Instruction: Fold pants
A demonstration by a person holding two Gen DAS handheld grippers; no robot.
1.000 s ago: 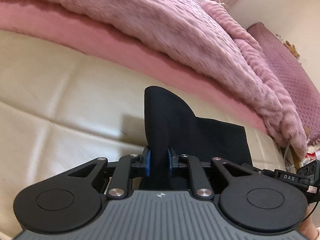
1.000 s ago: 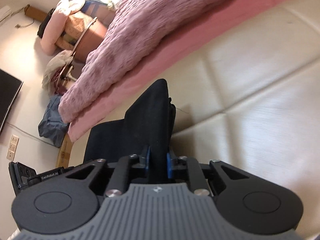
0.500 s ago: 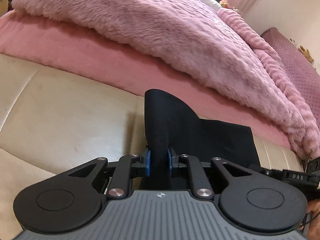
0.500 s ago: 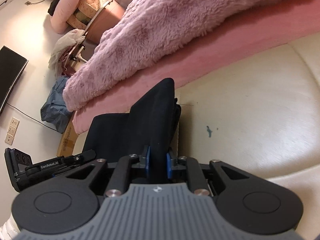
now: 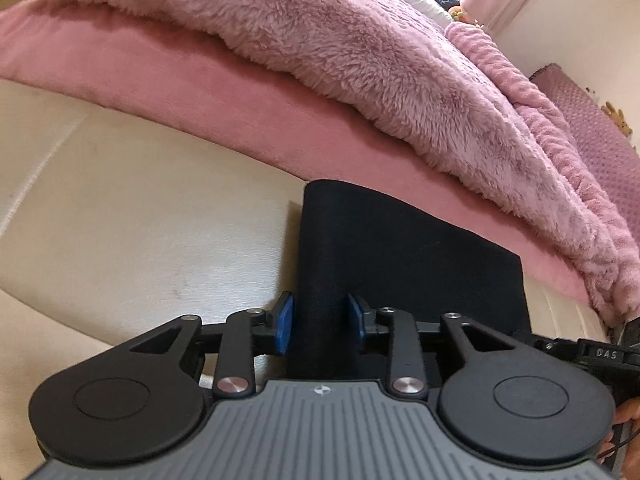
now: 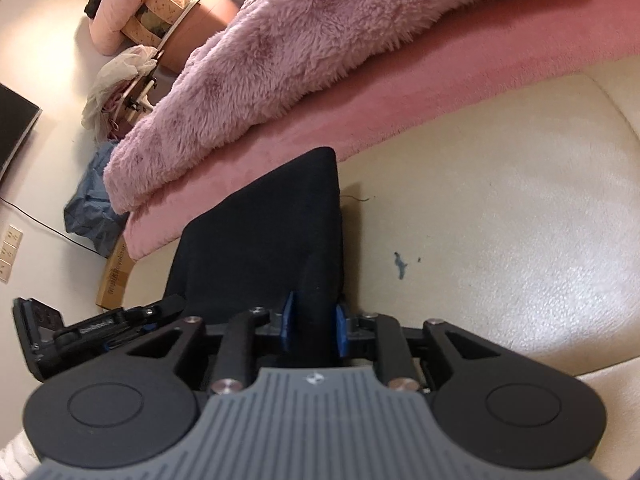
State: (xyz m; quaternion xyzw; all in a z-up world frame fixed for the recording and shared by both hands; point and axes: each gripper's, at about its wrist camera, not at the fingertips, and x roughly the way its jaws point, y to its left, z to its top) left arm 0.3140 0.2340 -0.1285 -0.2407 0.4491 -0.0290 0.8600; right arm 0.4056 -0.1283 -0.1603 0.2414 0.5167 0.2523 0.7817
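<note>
the left claw (image 5: 319, 326) is nearest in its own view, and its jaws have just been opening — the blue pads (image 5: 283, 326) now stand clear of the black pants (image 5: 400, 256), with a gap showing on the left side, though a ridge of the cloth sits between them. it has let go. the right claw (image 6: 313, 326) has likewise just been opening; a fold of the same dark fabric lies between its pads (image 6: 286, 326), but the cloth fills most of the gap there and whether the pads press on it cannot be told from this view.

beyond the claws the pants (image 6: 264, 240) lie folded into a flat dark rectangle on the cream leather bed surface (image 5: 140, 208), one folded edge running straight away from each claw. in the right view a small blue mark (image 6: 399, 264) sits on the leather just beside the pants.

the far edge of the pants rests against a pink sheet (image 5: 200, 92) — and above that lies a fluffy pink blanket (image 5: 340, 40). farther off in the right view, down on the floor, a blue bundle of cloth (image 6: 92, 204) lies near a cardboard box (image 6: 114, 276), with a dark screen (image 6: 14, 128) at the left edge.
</note>
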